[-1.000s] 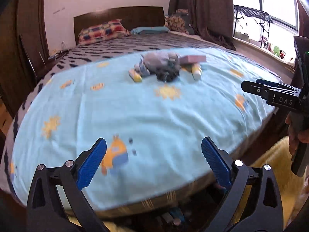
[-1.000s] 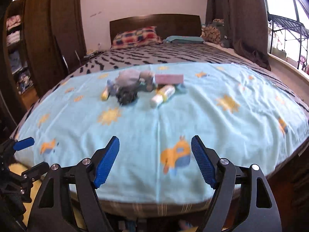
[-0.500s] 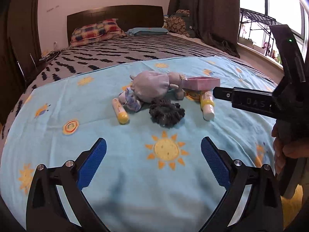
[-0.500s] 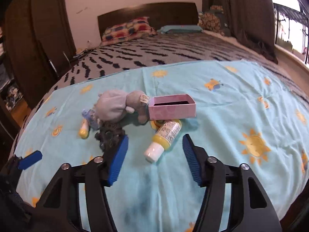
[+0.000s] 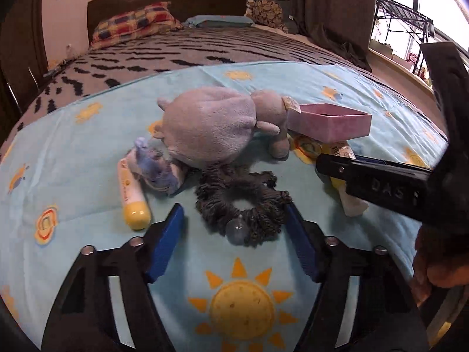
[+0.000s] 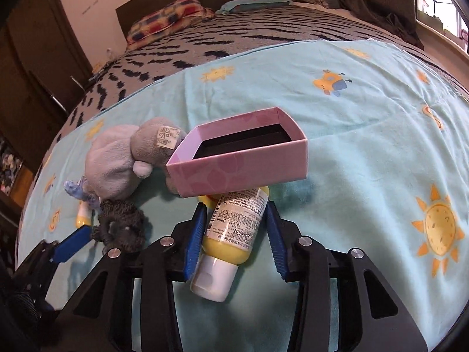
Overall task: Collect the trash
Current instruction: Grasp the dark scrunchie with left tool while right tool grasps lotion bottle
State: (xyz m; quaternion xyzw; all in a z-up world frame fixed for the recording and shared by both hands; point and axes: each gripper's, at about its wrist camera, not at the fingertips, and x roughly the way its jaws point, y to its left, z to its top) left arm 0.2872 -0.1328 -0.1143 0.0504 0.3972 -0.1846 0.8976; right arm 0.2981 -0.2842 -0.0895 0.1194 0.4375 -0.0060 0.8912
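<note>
A small heap lies on the light blue sheet [image 5: 88, 152]. My left gripper [image 5: 234, 220] is open, its blue fingers on either side of a dark grey scrunchie [image 5: 243, 202]. My right gripper [image 6: 234, 223] is open around a yellow lotion bottle [image 6: 234, 228] with a white cap; its pads stand close to the bottle's sides. The bottle's far end lies under an open pink box [image 6: 240, 158]. A grey plush toy [image 5: 211, 123] lies behind the scrunchie, and a yellow-capped tube [image 5: 132, 193] lies to its left.
The right gripper's body [image 5: 395, 187] crosses the right side of the left wrist view over the bottle. A small purple-white cloth piece [image 5: 155, 170] lies by the tube. Pillows [image 5: 134, 26] and a dark headboard are at the far end of the bed.
Both grippers moved forward over the bed and down to the heap. The left now straddles the scrunchie, and the right has narrowed around the lotion bottle.
</note>
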